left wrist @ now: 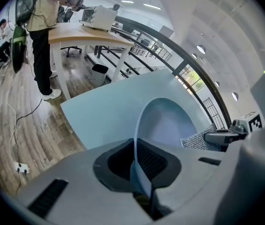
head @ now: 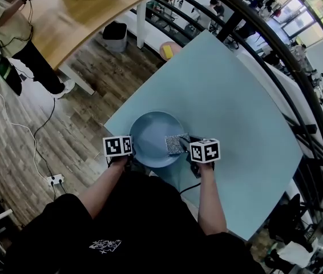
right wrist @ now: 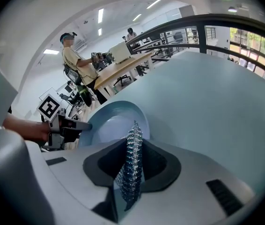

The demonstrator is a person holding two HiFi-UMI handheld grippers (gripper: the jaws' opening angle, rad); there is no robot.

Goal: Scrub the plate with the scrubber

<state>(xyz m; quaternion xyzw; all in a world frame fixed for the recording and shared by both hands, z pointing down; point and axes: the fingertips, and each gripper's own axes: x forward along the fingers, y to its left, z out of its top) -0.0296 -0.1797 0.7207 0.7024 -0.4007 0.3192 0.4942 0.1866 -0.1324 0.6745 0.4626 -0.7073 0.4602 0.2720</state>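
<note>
A pale blue plate lies near the front edge of the light blue table. My left gripper is shut on the plate's left rim, which runs edge-on between its jaws. My right gripper is shut on a silver mesh scrubber that rests on the plate's right side. In the right gripper view the scrubber stands edge-on between the jaws, with the plate just beyond it. The left gripper view shows the scrubber on the plate's far side.
The table's front edge drops to a wooden floor. A wooden desk with a person beside it stands at the back left, a black bin under it. A dark curved railing runs behind the table.
</note>
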